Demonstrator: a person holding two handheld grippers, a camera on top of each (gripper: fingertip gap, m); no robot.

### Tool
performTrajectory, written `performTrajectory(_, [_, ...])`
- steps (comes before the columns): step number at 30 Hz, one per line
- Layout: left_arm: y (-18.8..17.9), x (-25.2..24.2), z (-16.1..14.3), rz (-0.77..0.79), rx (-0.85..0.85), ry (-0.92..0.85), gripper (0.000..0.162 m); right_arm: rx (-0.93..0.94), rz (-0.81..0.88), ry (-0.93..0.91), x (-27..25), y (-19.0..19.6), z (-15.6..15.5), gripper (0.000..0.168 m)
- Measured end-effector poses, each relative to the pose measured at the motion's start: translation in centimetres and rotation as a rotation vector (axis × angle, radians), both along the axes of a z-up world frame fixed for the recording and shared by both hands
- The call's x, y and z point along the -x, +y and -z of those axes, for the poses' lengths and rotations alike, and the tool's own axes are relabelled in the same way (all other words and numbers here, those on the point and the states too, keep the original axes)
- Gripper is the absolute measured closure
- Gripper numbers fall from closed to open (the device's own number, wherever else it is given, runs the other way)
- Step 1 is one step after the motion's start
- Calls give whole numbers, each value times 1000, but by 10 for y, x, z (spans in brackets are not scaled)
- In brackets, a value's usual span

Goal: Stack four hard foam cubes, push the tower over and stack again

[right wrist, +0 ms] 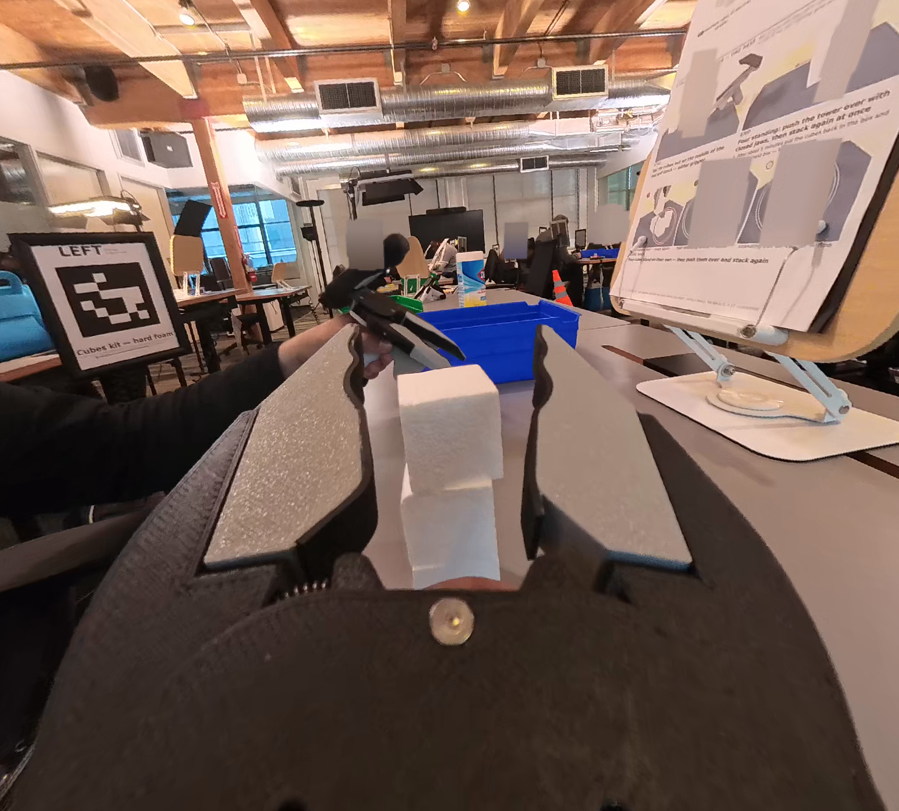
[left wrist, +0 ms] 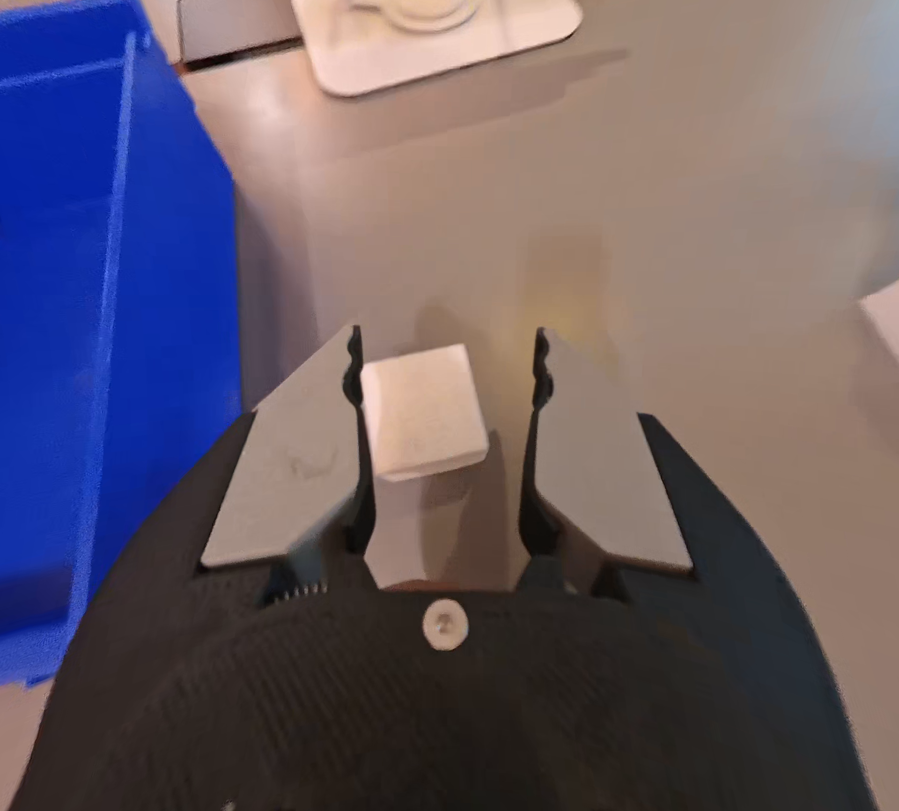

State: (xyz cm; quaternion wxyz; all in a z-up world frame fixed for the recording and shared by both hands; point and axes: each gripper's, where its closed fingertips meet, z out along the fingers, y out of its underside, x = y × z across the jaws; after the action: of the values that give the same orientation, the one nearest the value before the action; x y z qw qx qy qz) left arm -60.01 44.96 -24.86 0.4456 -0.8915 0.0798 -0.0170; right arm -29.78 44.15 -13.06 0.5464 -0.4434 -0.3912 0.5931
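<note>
In the right wrist view two white foam cubes stand stacked on the grey table, the top cube [right wrist: 450,427] on the lower cube [right wrist: 450,534] and shifted slightly. My right gripper [right wrist: 447,340] is open around the stack, with a gap on each side. The left gripper [right wrist: 404,330] shows beyond the stack, held by a hand and pointing down at it. In the left wrist view my left gripper [left wrist: 448,335] is open and looks down on a white cube [left wrist: 423,413] that lies between the fingers, close to the left one. Another white cube [left wrist: 883,335] is cut off at the right edge.
A blue plastic bin [left wrist: 97,252] stands left of the cubes and shows behind the stack in the right wrist view [right wrist: 496,335]. A white stand base [left wrist: 438,19] holds a tilted board with a printed sheet [right wrist: 759,131] at the back right. A framed marker sign [right wrist: 102,301] stands far left. Some 35 cm of space lies between my two pairs of fingers.
</note>
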Motion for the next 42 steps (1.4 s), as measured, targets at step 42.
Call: performTrajectory(42, [-115,-271,-70,1227,-239,93,101,-256,-226,-241,47,-115,6,97])
